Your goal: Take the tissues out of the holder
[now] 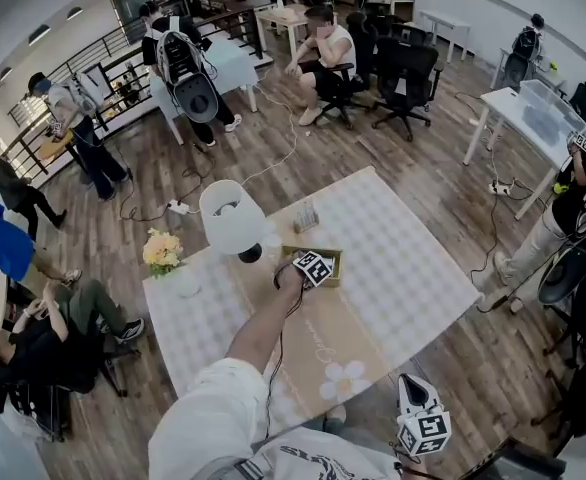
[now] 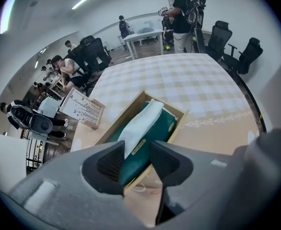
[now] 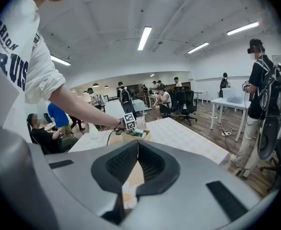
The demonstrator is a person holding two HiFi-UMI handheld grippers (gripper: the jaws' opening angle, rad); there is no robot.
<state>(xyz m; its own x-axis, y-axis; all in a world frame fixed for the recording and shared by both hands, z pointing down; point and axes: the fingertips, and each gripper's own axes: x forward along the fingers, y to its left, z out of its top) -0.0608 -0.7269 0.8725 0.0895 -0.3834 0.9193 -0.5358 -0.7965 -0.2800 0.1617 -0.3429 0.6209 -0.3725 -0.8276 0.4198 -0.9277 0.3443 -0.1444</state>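
A wooden holder [image 2: 127,110] stands on the beige runner in the middle of the table. In it lies a dark green tissue pack [image 2: 157,137] with a white tissue [image 2: 141,122] sticking out of its top. My left gripper [image 2: 138,153] hangs just above the near end of the pack, open, and the tissue's lower end lies loose in the gap, with neither pad pressing on it. In the head view the left gripper [image 1: 312,267] sits over the holder [image 1: 332,256]. My right gripper [image 3: 137,143] is shut and empty, held low off the table's near corner [image 1: 422,424].
A white lamp [image 1: 231,218] and yellow flowers [image 1: 162,250] stand at the table's left end. A small wooden card rack [image 2: 82,108] sits behind the holder. The checked cloth [image 1: 413,268] stretches to the right. People, desks and office chairs surround the table.
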